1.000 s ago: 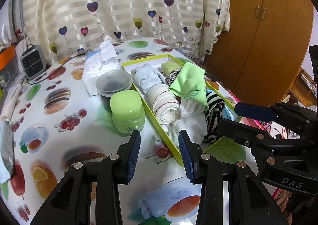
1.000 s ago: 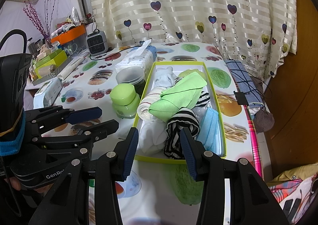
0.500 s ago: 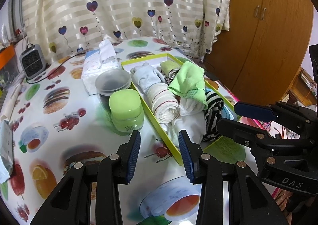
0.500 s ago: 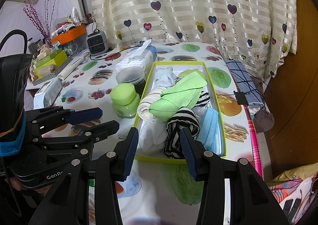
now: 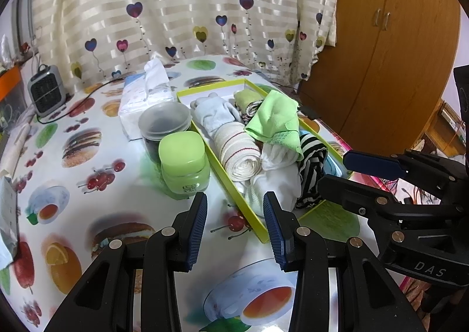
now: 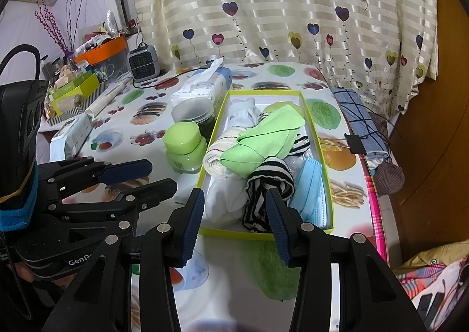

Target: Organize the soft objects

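Left tool [image 5: 234, 209]: black frame, ribbed blue pads, jaws partly open with nothing between them; it hangs over the bench just short of the tray's near corner.
Right tool [image 6: 234, 206]: same build, jaws partly open and empty, poised at the tray's near end, apart from the cloths.
Tray [image 6: 265, 234]: long shallow rectangle with lime-green walls, lying on the bench.
Soft objects: all heaped inside the tray; a ribbed cream towel roll [image 5: 239, 153] with thin red lines, a smooth green cloth [image 6: 263, 138] draped on top, a black-and-white striped sock [image 6: 265, 185], a pleated blue face mask [image 6: 310, 194], a white folded cloth [image 6: 222, 200].
Green jar [image 5: 183, 160]: glossy rounded-square lid, just beside the tray's left wall.
Clear tub [image 5: 164, 124]: round, frosted lid, behind the jar.
Tissue pack [image 5: 146, 97]: soft plastic, a sheet sticking up.
Bench [image 5: 88, 170]: glossy cloth printed with fruit and burgers.
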Motion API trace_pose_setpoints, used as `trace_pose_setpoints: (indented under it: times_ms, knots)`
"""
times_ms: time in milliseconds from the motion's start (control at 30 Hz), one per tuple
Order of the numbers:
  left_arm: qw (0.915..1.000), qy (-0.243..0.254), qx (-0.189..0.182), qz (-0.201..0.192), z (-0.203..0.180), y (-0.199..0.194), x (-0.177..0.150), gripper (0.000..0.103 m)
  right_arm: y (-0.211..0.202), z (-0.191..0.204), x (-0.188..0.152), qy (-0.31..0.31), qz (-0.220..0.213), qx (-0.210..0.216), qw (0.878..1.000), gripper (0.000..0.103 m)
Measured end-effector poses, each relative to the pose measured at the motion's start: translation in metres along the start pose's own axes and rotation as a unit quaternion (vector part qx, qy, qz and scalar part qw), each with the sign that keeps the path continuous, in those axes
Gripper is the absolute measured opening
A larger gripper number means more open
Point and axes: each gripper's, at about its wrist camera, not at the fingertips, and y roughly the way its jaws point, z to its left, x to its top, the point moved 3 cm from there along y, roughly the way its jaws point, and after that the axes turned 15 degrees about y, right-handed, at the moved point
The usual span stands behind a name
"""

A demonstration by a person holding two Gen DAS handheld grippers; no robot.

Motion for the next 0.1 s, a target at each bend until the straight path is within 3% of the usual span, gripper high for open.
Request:
trace_pose_setpoints:
  times_ms: [100]
  knots:
    - [1.0, 0.0, 0.001, 0.0, -0.0002, -0.0002, 0.0, 0.038, -0.0002, -0.0001, 0.0003, 0.0, 0.0, 0.0, 1.0, 0.045]
